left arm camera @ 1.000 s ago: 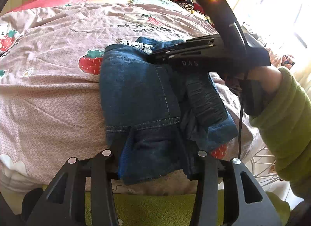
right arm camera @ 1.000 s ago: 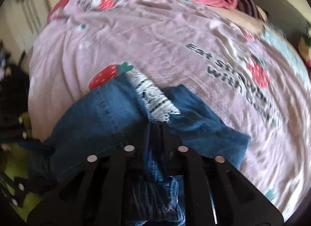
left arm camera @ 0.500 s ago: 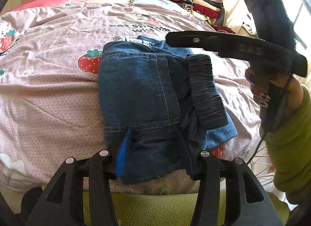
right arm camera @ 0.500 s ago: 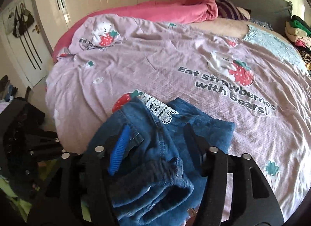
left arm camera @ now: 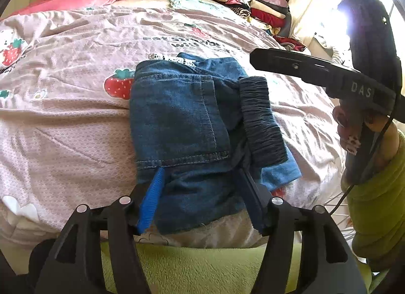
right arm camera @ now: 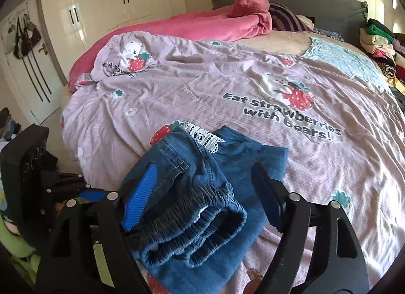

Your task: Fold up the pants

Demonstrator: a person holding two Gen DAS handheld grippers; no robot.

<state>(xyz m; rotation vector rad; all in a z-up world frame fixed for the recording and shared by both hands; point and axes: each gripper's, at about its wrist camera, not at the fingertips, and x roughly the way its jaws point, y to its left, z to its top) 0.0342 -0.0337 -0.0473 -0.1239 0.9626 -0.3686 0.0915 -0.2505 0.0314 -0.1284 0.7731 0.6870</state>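
The blue denim pants (left arm camera: 182, 122) lie folded into a compact bundle near the bed's front edge, dark elastic waistband (left arm camera: 260, 122) on the right side, white lace trim at the far end. My left gripper (left arm camera: 200, 192) is open, its fingers straddling the bundle's near edge. My right gripper (right arm camera: 202, 200) is open, raised above the waistband (right arm camera: 192, 220) end of the pants (right arm camera: 202, 167). It shows from outside in the left wrist view (left arm camera: 316, 71), held up at the right.
The bed has a pink strawberry-print cover (right arm camera: 227, 91). A pink blanket (right arm camera: 215, 28) lies at the head. Stacked folded clothes (left arm camera: 253, 3) stand at the far right. A wardrobe (right arm camera: 101, 3) stands beyond the bed.
My right gripper opened, let go of the pants and rose up and back to the right. My left gripper opened wider at the bundle's near edge.
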